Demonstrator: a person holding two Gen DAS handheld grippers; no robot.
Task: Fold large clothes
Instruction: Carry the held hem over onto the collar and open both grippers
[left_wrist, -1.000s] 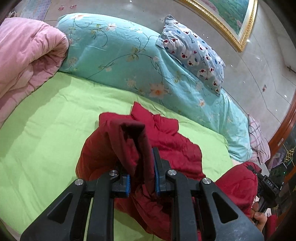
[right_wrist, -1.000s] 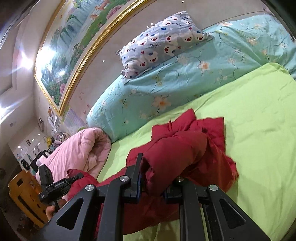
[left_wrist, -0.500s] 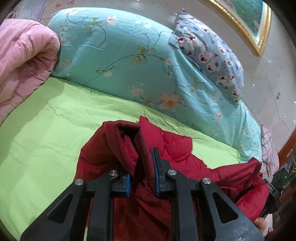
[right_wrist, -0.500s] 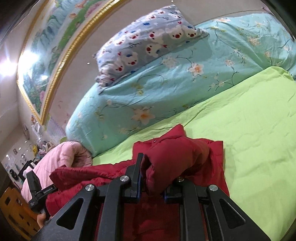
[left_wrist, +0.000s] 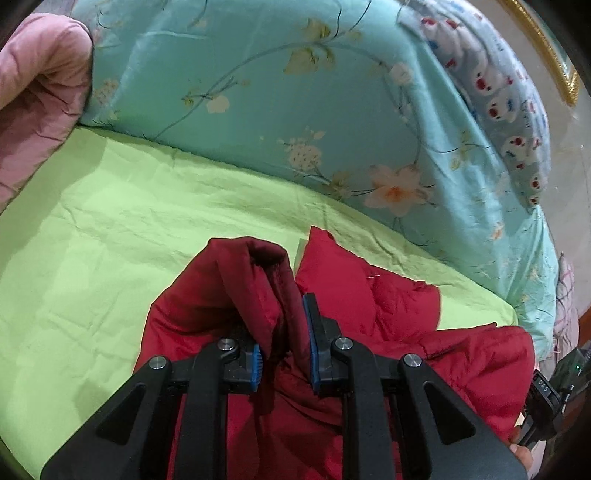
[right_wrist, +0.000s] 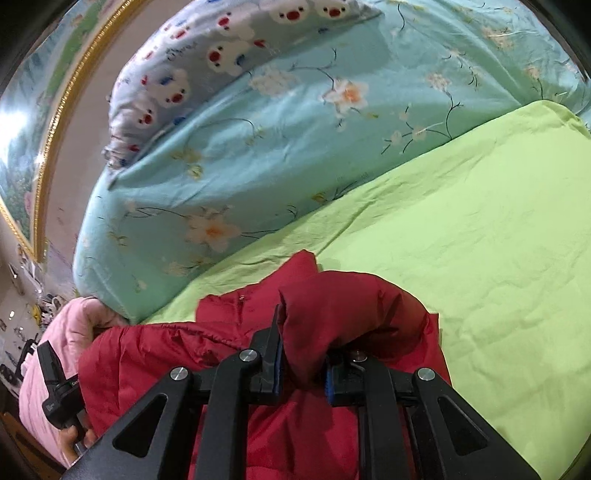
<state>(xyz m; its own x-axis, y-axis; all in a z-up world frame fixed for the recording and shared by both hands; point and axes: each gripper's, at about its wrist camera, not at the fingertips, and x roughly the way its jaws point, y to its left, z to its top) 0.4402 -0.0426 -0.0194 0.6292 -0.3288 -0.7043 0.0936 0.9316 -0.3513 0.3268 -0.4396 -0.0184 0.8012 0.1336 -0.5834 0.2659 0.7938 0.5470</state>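
A dark red padded jacket (left_wrist: 369, 306) lies stretched between my two grippers over the lime green bed sheet (left_wrist: 110, 229). My left gripper (left_wrist: 284, 332) is shut on a bunched fold of the jacket. My right gripper (right_wrist: 301, 343) is shut on another bunched part of the jacket (right_wrist: 351, 306), near its far end. The other gripper shows at the right edge of the left wrist view (left_wrist: 546, 402) and at the left edge of the right wrist view (right_wrist: 59, 391). The jacket's collar corner (right_wrist: 299, 266) points toward the quilt.
A turquoise floral quilt (left_wrist: 295, 92) is heaped along the far side of the bed, with a bear-print pillow (left_wrist: 498, 96) on top. A pink quilt (left_wrist: 33, 92) is piled at the left. A gold-framed picture (right_wrist: 33, 147) hangs on the wall.
Both grippers have moved forward and down toward the turquoise quilt, carrying the jacket. The jacket now spreads wider between them and lies lower on the sheet.
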